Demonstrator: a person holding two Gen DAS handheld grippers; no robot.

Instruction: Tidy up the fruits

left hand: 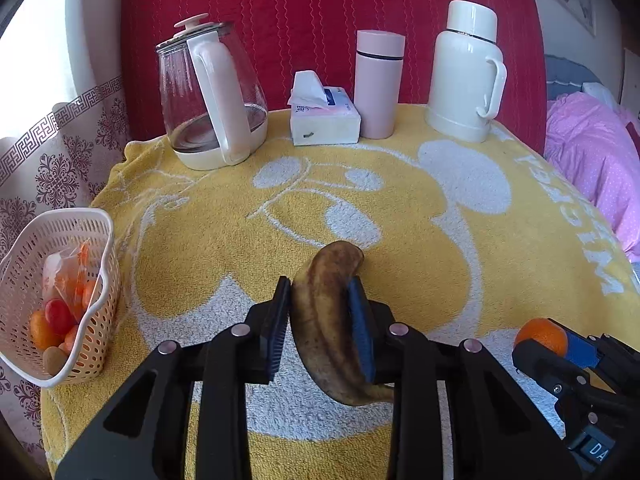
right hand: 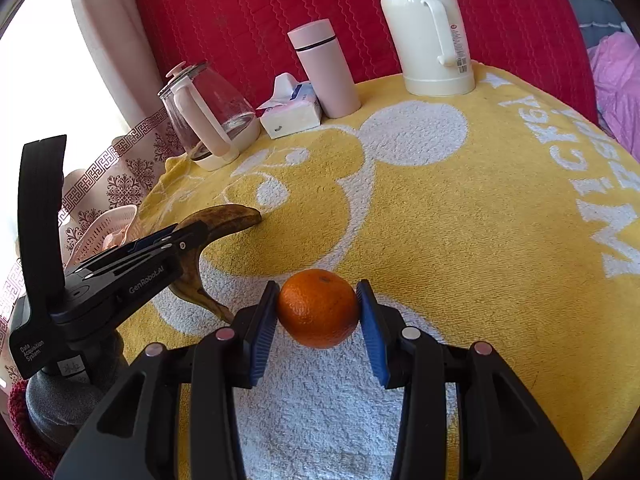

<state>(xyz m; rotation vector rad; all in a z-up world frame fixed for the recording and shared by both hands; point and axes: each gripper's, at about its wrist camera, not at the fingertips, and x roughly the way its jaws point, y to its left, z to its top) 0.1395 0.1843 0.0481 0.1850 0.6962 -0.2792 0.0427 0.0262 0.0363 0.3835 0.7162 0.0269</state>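
My left gripper [left hand: 320,284] is shut on a brown-spotted banana [left hand: 324,320], gripped across its middle low over the yellow towel [left hand: 440,240]. Whether the banana touches the towel I cannot tell. My right gripper [right hand: 318,286] is shut on an orange [right hand: 318,308], held between the blue pads [right hand: 370,320]. In the left wrist view the orange [left hand: 542,336] shows at the lower right. A white perforated basket [left hand: 100,240] at the table's left edge holds several small orange and red fruits and a plastic bag. The right wrist view shows the banana [right hand: 224,218] and basket [right hand: 116,220] beyond the left gripper [right hand: 160,244].
Along the back of the table stand a glass kettle [left hand: 212,96], a tissue box [left hand: 324,116], a pink tumbler [left hand: 378,84] and a white thermos jug [left hand: 466,72]. A red padded board rises behind them. Pink bedding [left hand: 592,160] lies to the right, a patterned curtain to the left.
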